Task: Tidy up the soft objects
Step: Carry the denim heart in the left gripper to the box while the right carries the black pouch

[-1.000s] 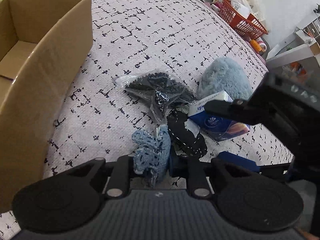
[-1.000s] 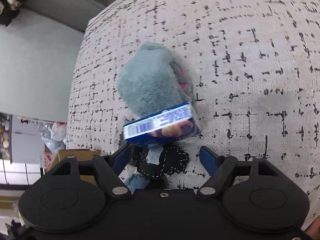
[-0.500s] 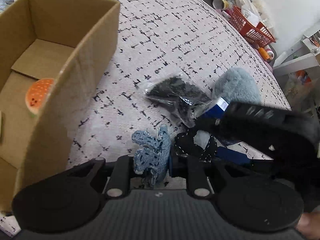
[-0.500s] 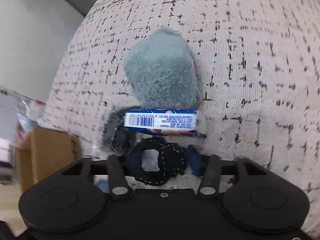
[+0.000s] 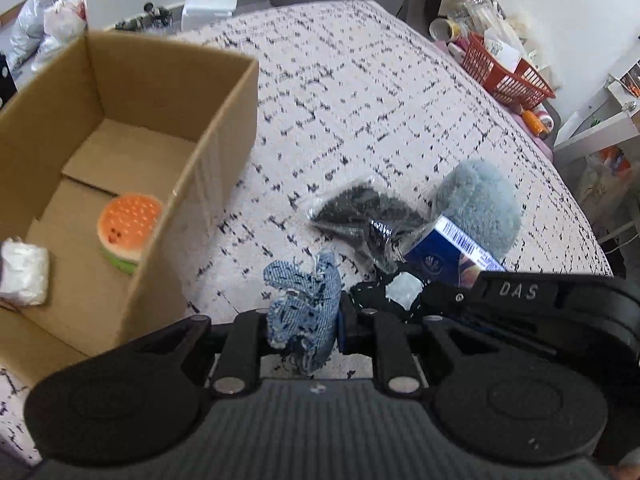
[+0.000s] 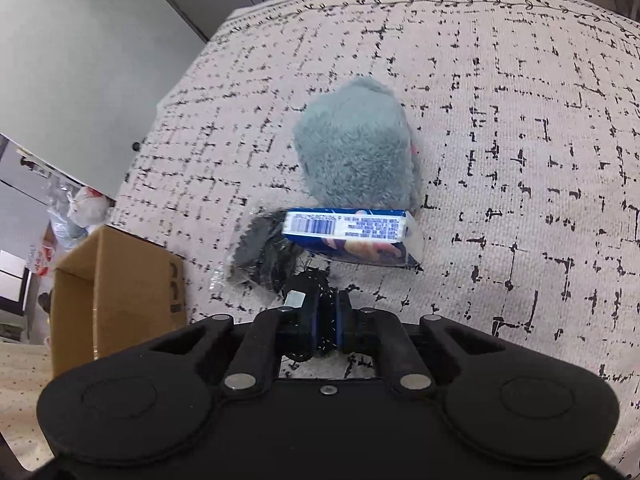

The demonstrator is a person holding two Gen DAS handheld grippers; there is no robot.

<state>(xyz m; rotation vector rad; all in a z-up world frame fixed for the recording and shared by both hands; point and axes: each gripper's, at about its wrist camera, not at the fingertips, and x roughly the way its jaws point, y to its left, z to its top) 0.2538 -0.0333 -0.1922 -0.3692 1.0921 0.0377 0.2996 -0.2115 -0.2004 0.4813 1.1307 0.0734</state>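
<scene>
Left gripper [image 5: 302, 326] pinches one denim scrap [image 5: 304, 304]; right gripper [image 6: 325, 316] has just closed on one black pouch [image 6: 310, 286]; two items in one box [image 5: 132, 80]

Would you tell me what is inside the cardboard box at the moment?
Inside the cardboard box lie an orange burger-shaped soft toy and a white wrapped bundle, both on its floor. The near corner is hidden behind the box wall and the left gripper.
</scene>
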